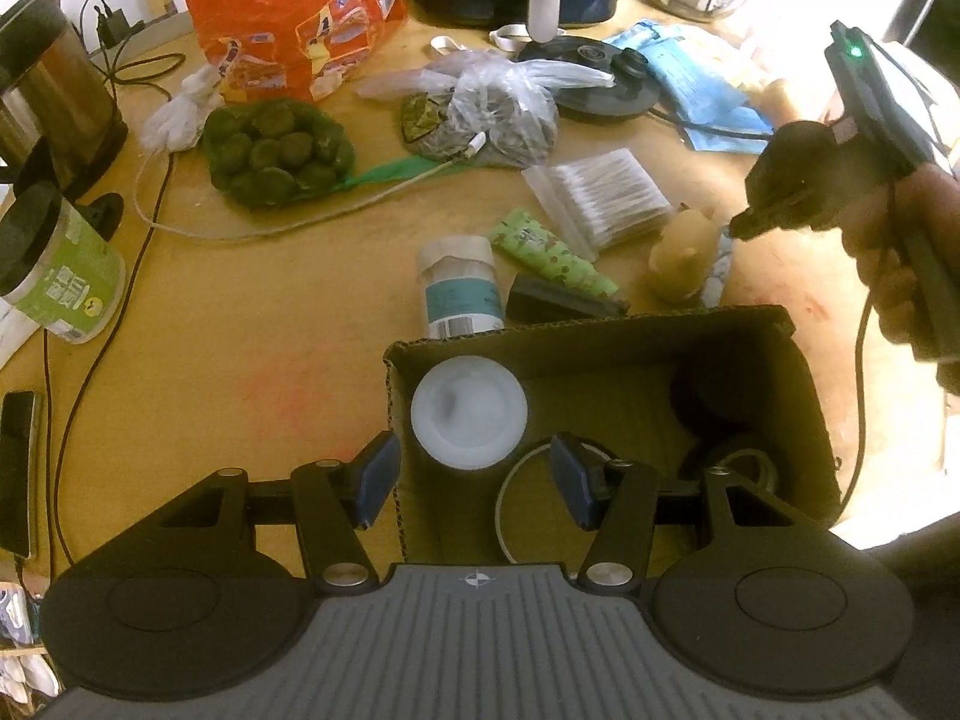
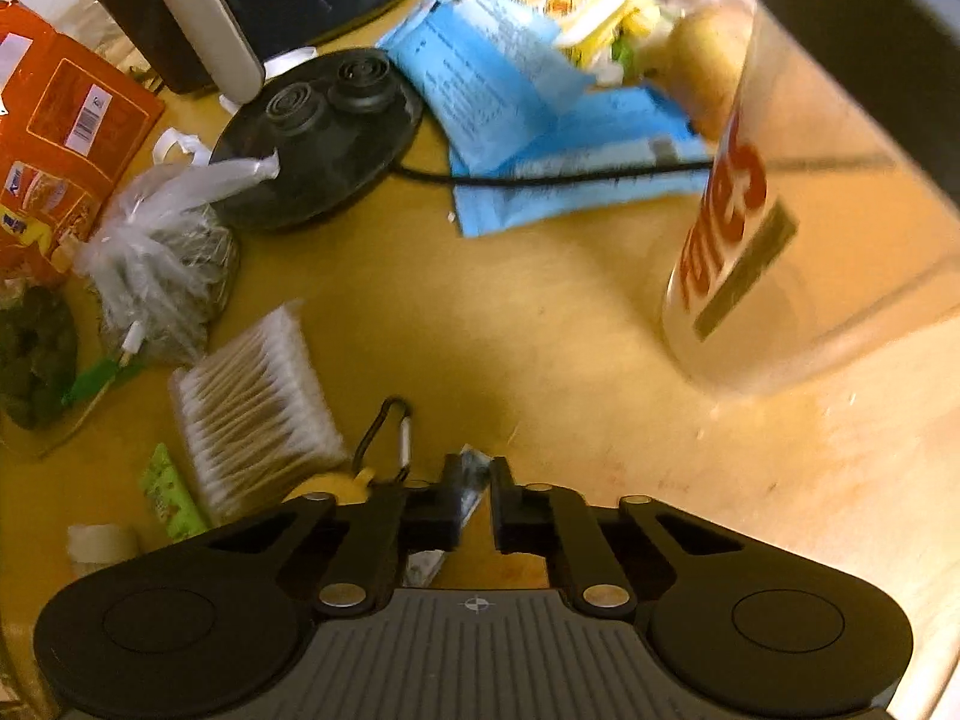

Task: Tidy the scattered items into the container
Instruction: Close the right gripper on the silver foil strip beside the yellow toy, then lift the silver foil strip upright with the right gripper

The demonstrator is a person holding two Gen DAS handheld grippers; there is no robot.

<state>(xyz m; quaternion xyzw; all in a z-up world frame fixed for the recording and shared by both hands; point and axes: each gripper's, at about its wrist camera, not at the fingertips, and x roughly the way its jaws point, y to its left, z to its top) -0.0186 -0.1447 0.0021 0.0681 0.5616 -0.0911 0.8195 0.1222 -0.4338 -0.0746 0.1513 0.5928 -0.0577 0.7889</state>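
Note:
A cardboard box stands on the wooden table and holds a white lid, a ring and dark items. My left gripper is open above the box's left corner, empty. Beyond the box lie a white jar, a green tube, a black block, a cotton swab pack and a tan plush toy. My right gripper hovers low beside the swab pack, jaws nearly closed around a small silvery packet. A carabiner lies just ahead.
Around the table are an orange bag, a net of green balls, a plastic bag of herbs, a kettle base, blue packets, a clear tumbler, a green-label jar and cables.

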